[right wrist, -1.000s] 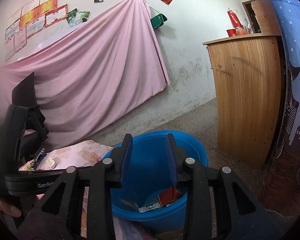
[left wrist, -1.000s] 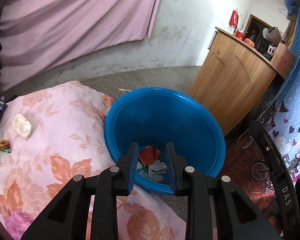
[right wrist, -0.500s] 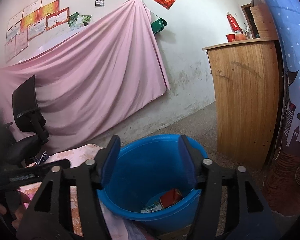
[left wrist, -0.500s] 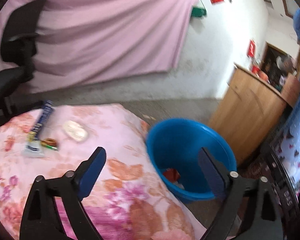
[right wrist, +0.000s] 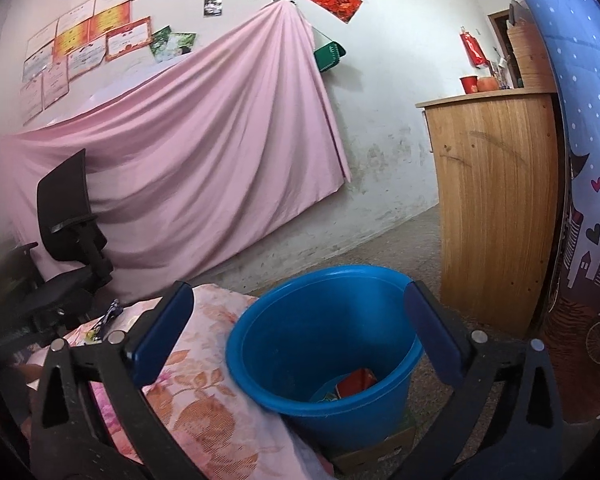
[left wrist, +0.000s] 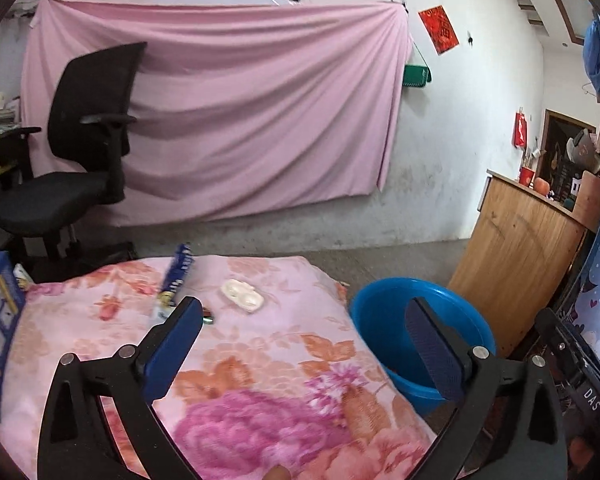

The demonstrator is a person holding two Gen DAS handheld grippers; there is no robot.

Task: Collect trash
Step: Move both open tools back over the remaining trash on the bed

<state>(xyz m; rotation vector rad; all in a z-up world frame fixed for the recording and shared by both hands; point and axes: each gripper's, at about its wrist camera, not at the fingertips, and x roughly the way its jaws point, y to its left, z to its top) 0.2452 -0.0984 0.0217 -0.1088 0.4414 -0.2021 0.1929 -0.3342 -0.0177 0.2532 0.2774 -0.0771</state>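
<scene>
With both grippers spread wide and empty, you steer the left gripper squarely over the white wrapper on the floral blanket, then pinch low

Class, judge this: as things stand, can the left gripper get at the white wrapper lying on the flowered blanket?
Probably yes. The left gripper is open and empty above the blanket, and the white wrapper lies uncovered ahead of it, apart from the other litter.

A blue plastic tub stands upright beside the bed, holding a red wrapper. A white crumpled wrapper and blue tube lie on the floral blanket.
</scene>
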